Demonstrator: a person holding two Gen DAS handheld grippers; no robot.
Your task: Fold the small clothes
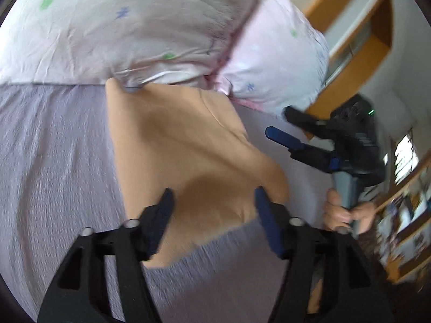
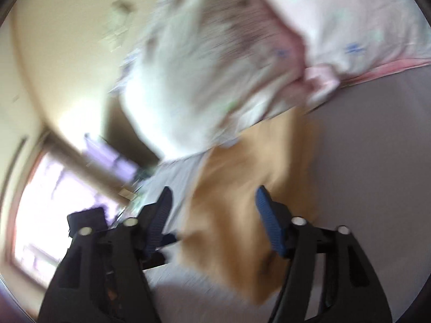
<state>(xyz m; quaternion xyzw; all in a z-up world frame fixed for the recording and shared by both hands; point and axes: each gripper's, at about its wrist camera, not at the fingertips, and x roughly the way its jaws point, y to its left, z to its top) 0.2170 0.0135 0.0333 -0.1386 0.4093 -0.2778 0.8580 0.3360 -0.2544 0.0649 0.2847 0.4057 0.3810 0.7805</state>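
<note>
A tan garment [image 1: 188, 156] lies spread on the lavender bed sheet [image 1: 54, 161], its far edge tucked just under a pale pink quilt [image 1: 134, 27] printed with small green and blue flowers. I have my left gripper [image 1: 212, 202] over the near end of the cloth, its two blue-padded fingers [image 1: 265, 215] set wide apart and holding nothing; a dark shadow falls on the fabric between them. To the right in the left wrist view, my right gripper [image 1: 280, 123] hangs above the sheet beside the garment's right edge, fingers parted, a hand [image 1: 342, 210] wrapped around its grey handle. Wooden shelving [image 1: 404, 215] stands beyond it.

The right wrist view is heavily blurred. There the right gripper [image 2: 212, 202] is likewise spread wide with nothing between its fingers, the tan garment [image 2: 242, 188] lying beneath and ahead of it, the quilt [image 2: 202, 67] bunched beyond, and a bright window [image 2: 40, 215] at the left.
</note>
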